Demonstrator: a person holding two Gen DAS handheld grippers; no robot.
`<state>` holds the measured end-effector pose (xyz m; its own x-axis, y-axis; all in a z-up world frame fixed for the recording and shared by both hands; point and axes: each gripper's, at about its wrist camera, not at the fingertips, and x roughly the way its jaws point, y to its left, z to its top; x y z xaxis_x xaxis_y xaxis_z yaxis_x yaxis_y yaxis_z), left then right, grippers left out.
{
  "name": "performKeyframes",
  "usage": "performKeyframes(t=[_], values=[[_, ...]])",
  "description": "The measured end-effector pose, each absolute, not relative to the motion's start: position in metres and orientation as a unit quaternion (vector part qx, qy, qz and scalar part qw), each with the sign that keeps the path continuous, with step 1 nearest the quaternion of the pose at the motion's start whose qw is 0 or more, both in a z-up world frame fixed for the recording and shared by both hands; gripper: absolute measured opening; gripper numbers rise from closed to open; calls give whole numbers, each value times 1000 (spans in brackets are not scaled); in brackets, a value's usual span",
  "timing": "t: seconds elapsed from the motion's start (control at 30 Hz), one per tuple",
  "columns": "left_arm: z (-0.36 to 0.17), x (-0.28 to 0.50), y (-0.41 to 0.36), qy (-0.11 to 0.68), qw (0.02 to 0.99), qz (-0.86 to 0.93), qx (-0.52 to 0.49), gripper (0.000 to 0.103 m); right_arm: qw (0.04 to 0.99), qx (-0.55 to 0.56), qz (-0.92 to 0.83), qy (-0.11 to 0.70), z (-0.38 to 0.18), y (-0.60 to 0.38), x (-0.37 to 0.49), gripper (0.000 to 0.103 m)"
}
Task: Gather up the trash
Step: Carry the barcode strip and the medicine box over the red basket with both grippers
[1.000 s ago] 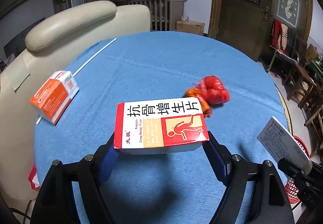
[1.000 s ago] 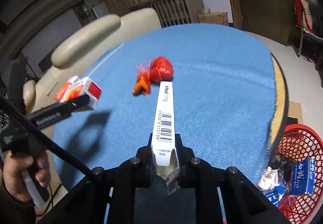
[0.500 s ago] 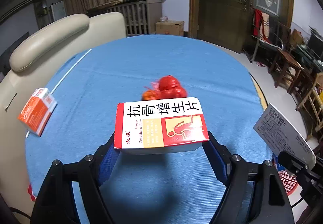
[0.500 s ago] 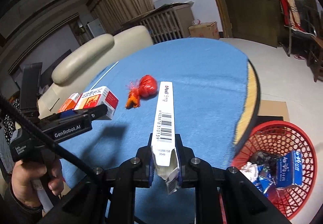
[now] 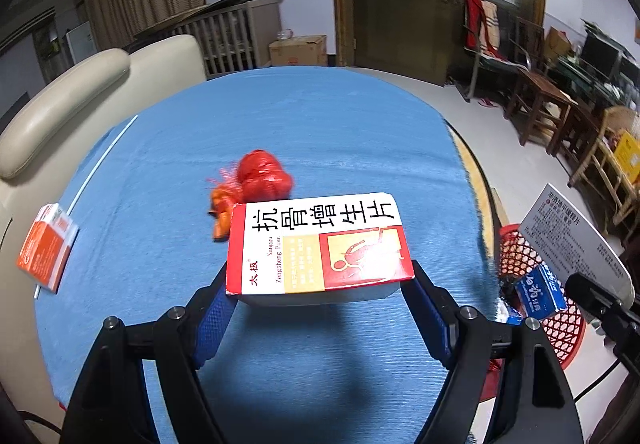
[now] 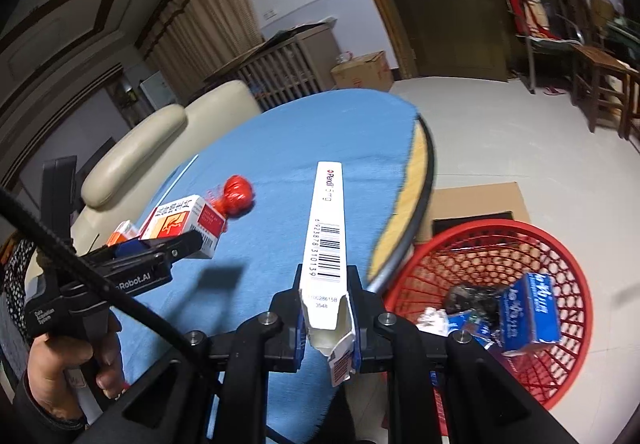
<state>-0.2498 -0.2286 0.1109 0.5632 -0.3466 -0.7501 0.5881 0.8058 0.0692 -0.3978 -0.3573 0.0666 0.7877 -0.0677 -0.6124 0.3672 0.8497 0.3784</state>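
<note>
Indoors | blue tablecloth [image 5: 320, 132] | red basket [image 6: 560, 244] on floor

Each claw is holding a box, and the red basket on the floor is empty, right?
Not quite. The red basket isn't empty: the right wrist view shows a blue box and crumpled wrappers in it. The rest is right: the left claw holds the red and white box, and the right claw holds the thin white box.
</note>
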Motion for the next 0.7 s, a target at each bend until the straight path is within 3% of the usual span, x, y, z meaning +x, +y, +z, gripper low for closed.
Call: performKeyframes(t=[0.7], values=[[108, -310, -313, 372, 835, -345, 213, 81, 895, 289, -207, 270, 64, -432, -478, 18]])
